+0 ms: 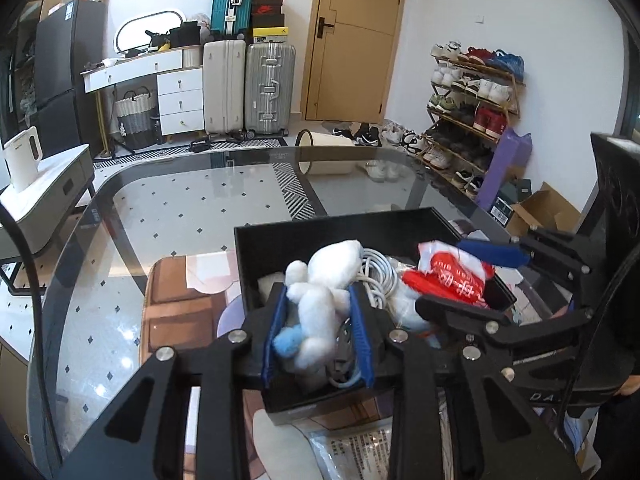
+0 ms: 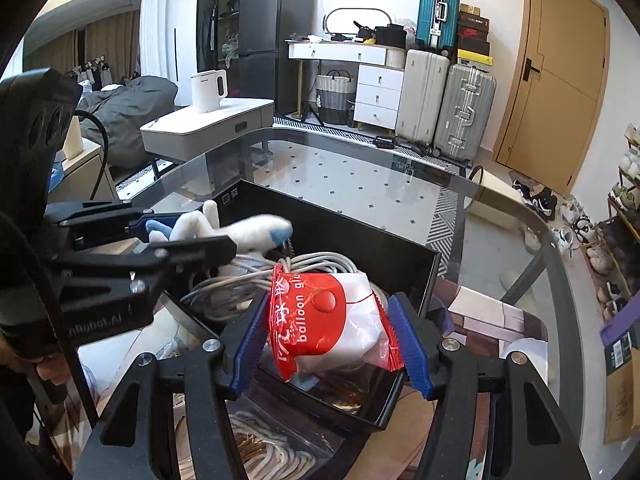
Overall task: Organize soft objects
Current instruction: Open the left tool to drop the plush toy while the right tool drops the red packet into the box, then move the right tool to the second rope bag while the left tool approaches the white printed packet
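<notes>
My left gripper [image 1: 318,334] is shut on a white plush toy [image 1: 324,292] with blue patches and holds it over the near end of a black tray [image 1: 320,236]. The toy also shows in the right wrist view [image 2: 240,232]. My right gripper [image 2: 330,334] is shut on a red and white balloon glue packet [image 2: 332,316], held above the tray [image 2: 340,220]. The packet shows in the left wrist view [image 1: 452,276] too. A coil of white cable [image 2: 256,280] lies in the tray under both.
The tray stands on a glass table [image 1: 192,200]. A brown patterned mat [image 1: 180,304] lies left of the tray. Clear plastic bags [image 2: 272,440] lie on the table in front of it. A shoe rack [image 1: 472,100] and suitcases [image 1: 248,84] stand beyond the table.
</notes>
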Demonstrator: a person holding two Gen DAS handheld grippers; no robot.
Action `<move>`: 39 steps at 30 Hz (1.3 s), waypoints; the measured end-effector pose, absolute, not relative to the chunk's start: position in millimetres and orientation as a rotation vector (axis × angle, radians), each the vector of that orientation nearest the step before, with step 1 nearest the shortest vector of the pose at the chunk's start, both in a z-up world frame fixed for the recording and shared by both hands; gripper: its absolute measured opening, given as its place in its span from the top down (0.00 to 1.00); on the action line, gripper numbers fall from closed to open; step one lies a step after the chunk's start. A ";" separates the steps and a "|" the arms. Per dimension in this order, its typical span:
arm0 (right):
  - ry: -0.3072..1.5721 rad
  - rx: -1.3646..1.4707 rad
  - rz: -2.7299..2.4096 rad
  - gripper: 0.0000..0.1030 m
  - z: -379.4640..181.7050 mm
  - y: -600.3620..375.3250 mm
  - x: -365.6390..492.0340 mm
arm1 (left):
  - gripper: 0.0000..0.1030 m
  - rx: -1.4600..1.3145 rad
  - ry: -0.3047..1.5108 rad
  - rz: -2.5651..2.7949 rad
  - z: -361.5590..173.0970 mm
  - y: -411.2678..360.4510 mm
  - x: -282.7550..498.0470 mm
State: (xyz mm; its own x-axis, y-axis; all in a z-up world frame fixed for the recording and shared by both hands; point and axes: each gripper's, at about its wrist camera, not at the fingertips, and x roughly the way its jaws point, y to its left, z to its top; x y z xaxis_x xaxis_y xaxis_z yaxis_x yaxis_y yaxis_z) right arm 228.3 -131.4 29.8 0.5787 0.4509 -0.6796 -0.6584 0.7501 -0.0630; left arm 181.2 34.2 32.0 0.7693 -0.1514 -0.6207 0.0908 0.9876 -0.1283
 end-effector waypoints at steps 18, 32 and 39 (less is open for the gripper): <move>0.652 -0.258 0.570 0.01 48.0 -168.4 189.0 | 0.00 -0.155 0.606 -0.073 54.7 54.5 121.6; 0.682 -0.208 0.541 0.01 46.2 -184.9 172.0 | 0.00 -0.150 0.624 -0.034 42.5 59.4 104.8; 0.710 -0.178 0.539 0.01 37.3 -188.2 162.0 | 0.00 -0.145 0.635 -0.035 33.1 56.9 100.9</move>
State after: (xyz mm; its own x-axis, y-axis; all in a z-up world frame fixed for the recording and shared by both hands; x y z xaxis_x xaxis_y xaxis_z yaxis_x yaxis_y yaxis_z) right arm 162.0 -188.2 37.3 0.6295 0.4087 -0.6608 -0.5266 0.8498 0.0238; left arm 100.9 56.9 33.1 0.8050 -0.0772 -0.5882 -0.0116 0.9893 -0.1457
